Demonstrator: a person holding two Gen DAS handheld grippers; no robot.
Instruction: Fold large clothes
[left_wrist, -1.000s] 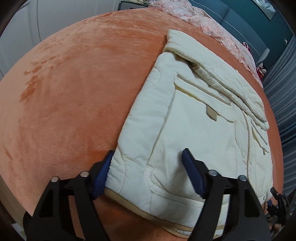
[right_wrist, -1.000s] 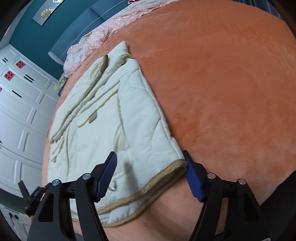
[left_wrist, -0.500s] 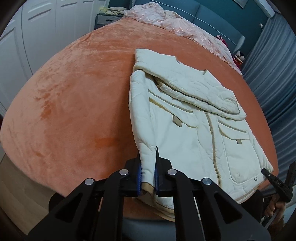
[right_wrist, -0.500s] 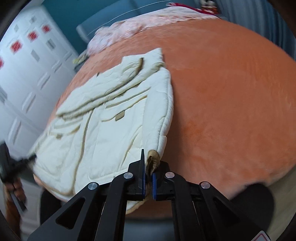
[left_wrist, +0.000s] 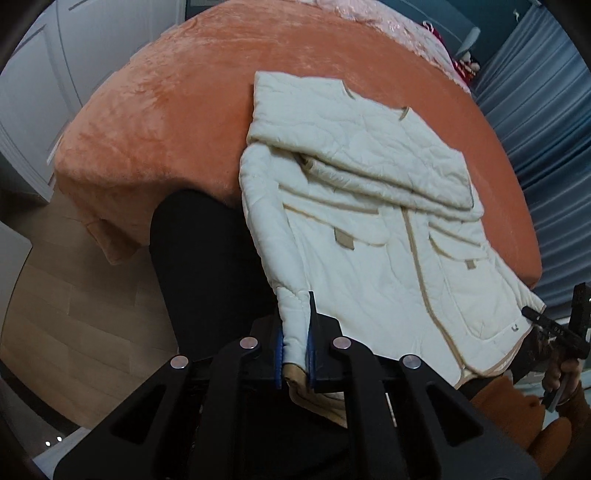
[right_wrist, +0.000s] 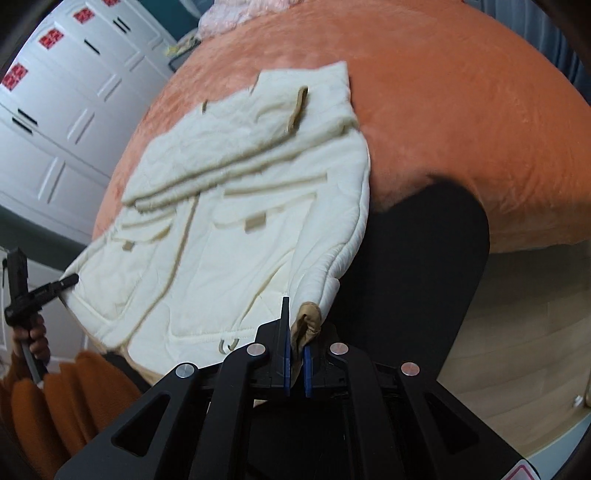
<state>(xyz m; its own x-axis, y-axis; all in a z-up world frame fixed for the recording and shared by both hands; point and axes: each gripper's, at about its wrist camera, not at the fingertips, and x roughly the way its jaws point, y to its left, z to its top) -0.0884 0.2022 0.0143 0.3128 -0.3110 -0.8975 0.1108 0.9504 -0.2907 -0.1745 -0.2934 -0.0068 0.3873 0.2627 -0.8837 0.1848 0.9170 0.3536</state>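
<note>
Cream quilted jacket (left_wrist: 369, 236) with tan trim on an orange plush blanket (left_wrist: 166, 110).

Your jacket (left_wrist: 373, 236) lies on the bed (left_wrist: 177, 110), its hem hanging off the near edge. Your left gripper (left_wrist: 294, 354) clamps one hem corner, your right gripper (right_wrist: 295, 363) the other. Bedding (left_wrist: 391, 22) lies behind.

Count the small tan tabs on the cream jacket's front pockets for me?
2 on the cream jacket: one tab on the pocket flap left of the front opening, another tab on the right. Folded sleeves may hide more.
</note>
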